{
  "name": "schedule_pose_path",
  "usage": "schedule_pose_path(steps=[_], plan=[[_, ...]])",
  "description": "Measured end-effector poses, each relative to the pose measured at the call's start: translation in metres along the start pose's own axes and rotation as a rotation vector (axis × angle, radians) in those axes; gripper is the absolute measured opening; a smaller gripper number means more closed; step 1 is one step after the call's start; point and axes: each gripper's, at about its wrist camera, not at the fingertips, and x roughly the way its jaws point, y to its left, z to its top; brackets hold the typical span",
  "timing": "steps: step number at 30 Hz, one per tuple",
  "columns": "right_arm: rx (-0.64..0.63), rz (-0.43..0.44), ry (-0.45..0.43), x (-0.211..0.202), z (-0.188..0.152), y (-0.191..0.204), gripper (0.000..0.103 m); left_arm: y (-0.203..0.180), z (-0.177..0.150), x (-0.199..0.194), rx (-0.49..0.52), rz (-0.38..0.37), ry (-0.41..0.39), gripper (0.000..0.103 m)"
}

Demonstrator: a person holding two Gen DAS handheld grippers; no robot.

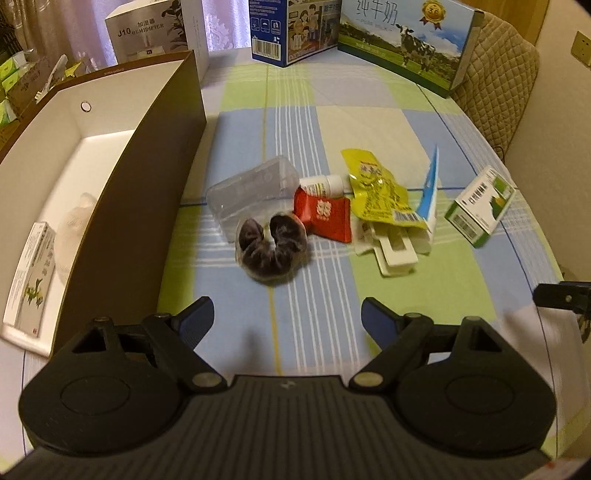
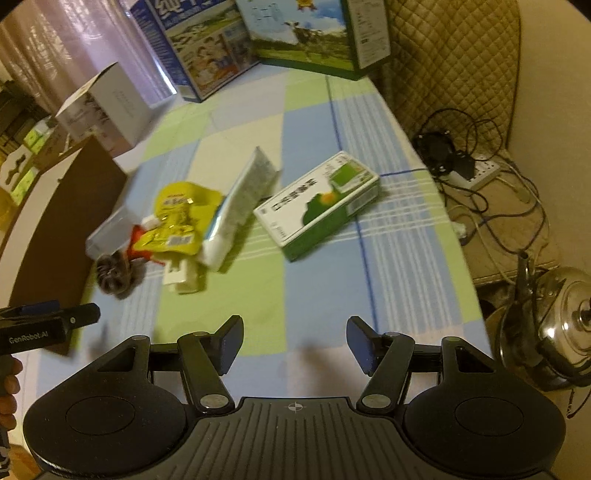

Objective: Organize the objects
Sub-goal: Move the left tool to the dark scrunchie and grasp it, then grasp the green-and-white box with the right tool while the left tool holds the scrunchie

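Note:
A pile of small objects lies mid-table: a dark scrunchie (image 1: 271, 245), a clear plastic case (image 1: 251, 192), a red packet (image 1: 327, 216), a small white bottle (image 1: 323, 184), a yellow pouch (image 1: 376, 190), a blue-white tube (image 1: 428, 201) and a white clip (image 1: 393, 251). A green-white box (image 1: 480, 205) lies apart at the right. My left gripper (image 1: 288, 321) is open and empty, just short of the scrunchie. My right gripper (image 2: 295, 345) is open and empty, near of the green-white box (image 2: 321, 205). A brown open box (image 1: 122, 206) at the left holds a small carton (image 1: 31, 275).
Milk cartons (image 1: 402, 40) and a humidifier box (image 1: 147, 31) stand along the table's far edge. A quilted chair back (image 2: 450, 55) is beyond the right edge. Cables, a power strip (image 2: 480, 171) and a steel kettle (image 2: 557, 321) lie on the floor at the right.

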Motion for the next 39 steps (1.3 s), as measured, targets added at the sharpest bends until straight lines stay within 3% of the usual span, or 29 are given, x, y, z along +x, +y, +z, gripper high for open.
schedule_pose_path(steps=[18,24,26,27,29,34,39], plan=[[0.122,-0.054,-0.020,0.008,0.019,-0.034,0.059,0.003,0.042,0.069,0.009,0.068,0.047,0.077],[0.174,-0.036,-0.050,0.014,0.034,-0.033,0.059,0.008,0.044,0.088,-0.007,0.074,0.071,0.060],[0.196,-0.025,-0.058,0.017,0.039,-0.032,0.059,0.010,0.043,0.092,-0.012,0.053,0.076,0.041],[0.208,-0.019,-0.061,0.020,0.043,-0.031,0.059,0.010,0.042,0.092,-0.013,0.050,0.074,0.040],[0.234,-0.013,-0.068,0.026,0.050,-0.030,0.059,0.011,0.041,0.090,-0.006,0.047,0.057,0.027],[0.314,-0.020,-0.060,0.048,0.066,-0.029,0.060,0.013,0.034,0.076,-0.004,0.053,0.036,0.023],[0.375,-0.065,-0.072,0.069,0.081,-0.024,0.077,0.020,0.026,0.059,-0.039,0.041,0.026,0.023]])
